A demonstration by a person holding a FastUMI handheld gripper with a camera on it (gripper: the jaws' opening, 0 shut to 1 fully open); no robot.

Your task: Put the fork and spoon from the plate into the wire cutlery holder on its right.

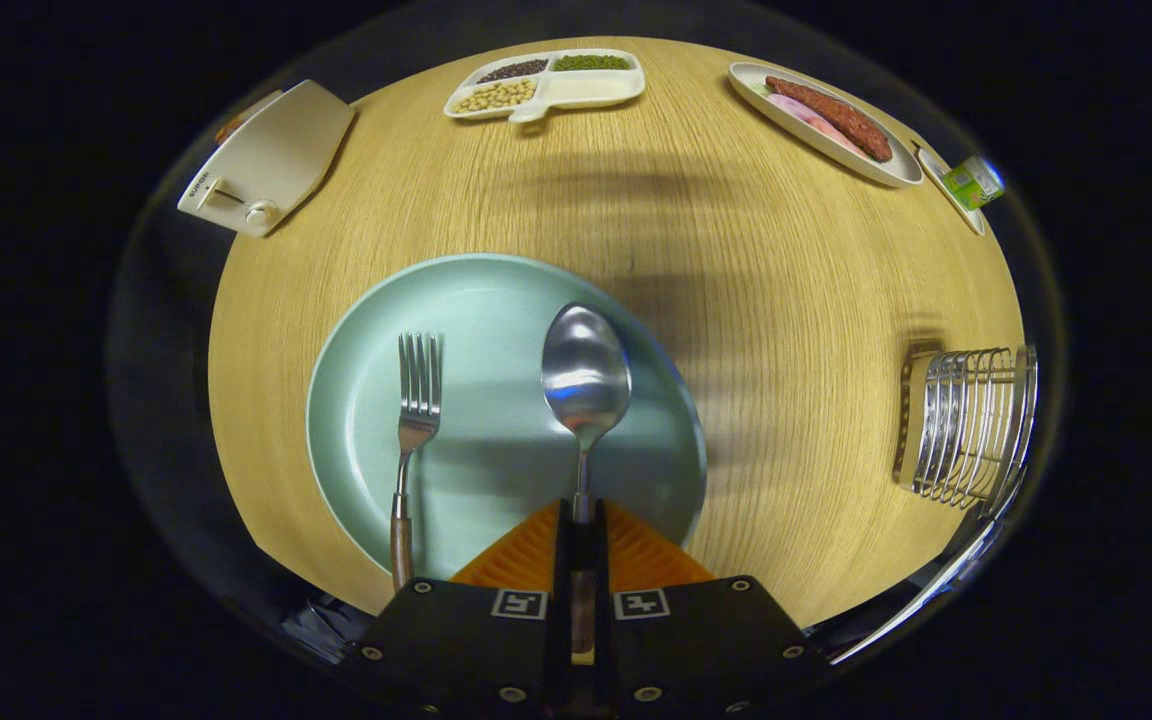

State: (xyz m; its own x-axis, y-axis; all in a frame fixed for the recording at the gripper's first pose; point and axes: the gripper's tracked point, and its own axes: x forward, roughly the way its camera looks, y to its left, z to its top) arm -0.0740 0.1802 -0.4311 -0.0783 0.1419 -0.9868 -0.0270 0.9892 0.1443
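Note:
A pale green plate (pixel 496 300) lies on the round wooden table just ahead of my fingers. My gripper (pixel 582 512) is shut on the handle of a metal spoon (pixel 586 375), whose bowl points away over the plate's right half; it casts a shadow on the plate and looks lifted a little. A metal fork (pixel 413 430) with a wooden handle lies on the plate's left half, tines pointing away. The wire cutlery holder (pixel 971 425) stands on the table to the right of the plate, near the table's edge.
Beyond the plate sits a white divided dish (pixel 548 84) of beans and grains. A white oval dish (pixel 826 122) with sausages is at the far right, a small green-labelled cup (pixel 974 182) beside it. A white boxy appliance (pixel 271 157) lies at the far left.

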